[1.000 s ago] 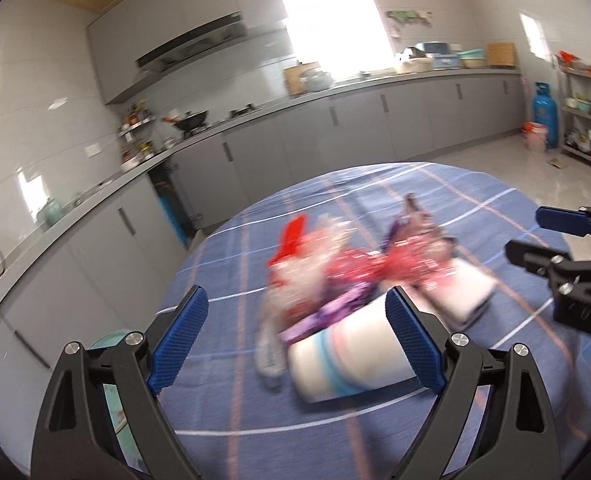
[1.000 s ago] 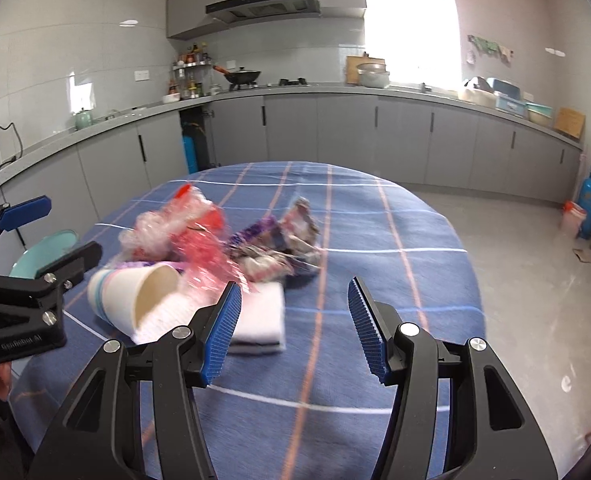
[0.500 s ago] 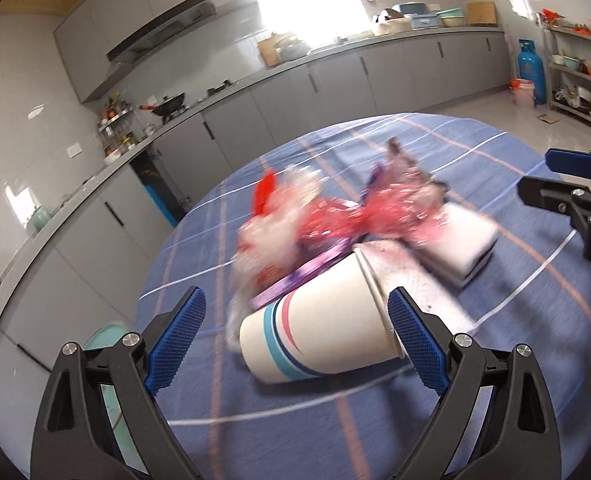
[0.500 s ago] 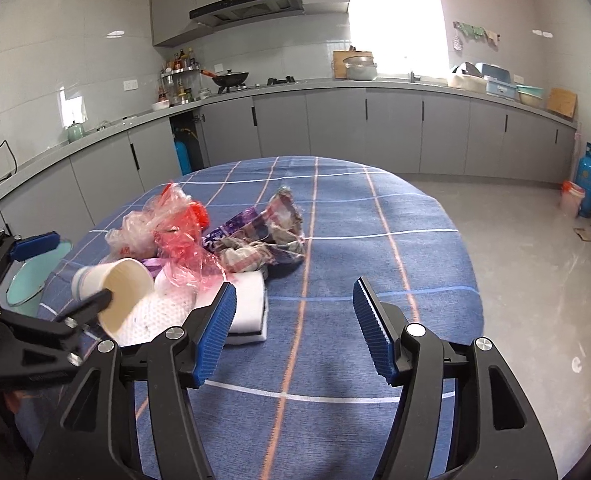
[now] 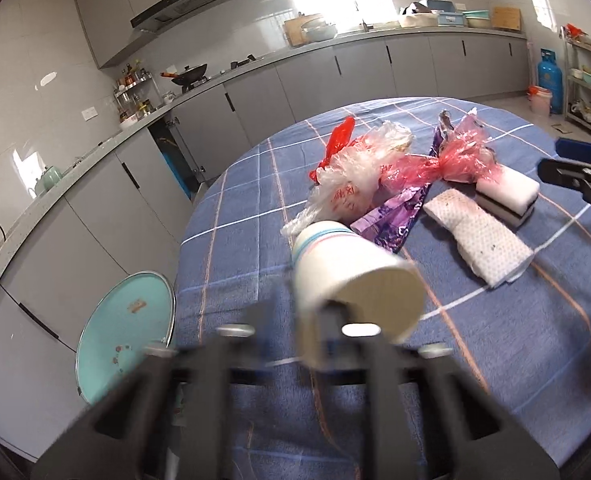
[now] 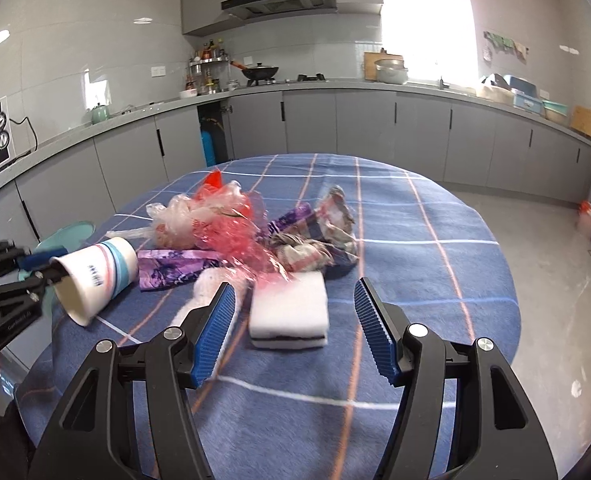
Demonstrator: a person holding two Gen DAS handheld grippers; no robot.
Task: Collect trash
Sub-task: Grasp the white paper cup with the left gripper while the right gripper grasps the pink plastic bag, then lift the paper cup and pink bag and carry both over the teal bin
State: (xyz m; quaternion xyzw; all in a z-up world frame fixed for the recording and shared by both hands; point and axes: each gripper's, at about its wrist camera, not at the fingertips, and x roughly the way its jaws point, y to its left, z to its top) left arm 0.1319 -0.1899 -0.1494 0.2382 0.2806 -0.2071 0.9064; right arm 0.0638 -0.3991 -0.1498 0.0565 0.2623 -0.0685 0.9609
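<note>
left wrist view first: my left tool (image 5: 327, 316) is pressed together on the rim wall of the paper cup (image 5: 347, 276), one finger inside the mouth and one outside as far as the blur lets me read it. the cup lies tilted on its side, mouth toward the camera, at the near edge of the pile on the blue checked worktop (image 5: 515, 340); i can't tell if it has left the cloth. past it sit the clear plastic bag with red print (image 5: 347, 184), a purple wrapper (image 5: 391, 216), a red cellophane twist (image 5: 447, 164), a folded paper towel (image 5: 479, 244) and a white sponge (image 5: 507, 192). a teal lid or dish (image 5: 127, 336) shows below the worktop edge on the left; if that is the bin, i can't confirm it. right wrist view: my right tool (image 6: 291, 332) is spread, jaws opening a touch, nothing between the pads, lined up just short of the sponge (image 6: 287, 308). a crumpled printed wrapper (image 6: 319, 240) lies behind it. progress call: first item only just gripped, nothing looks binned, every other piece is on the cloth. i'd judge we're at the very start, with the sponge likely next for the right side.
</note>
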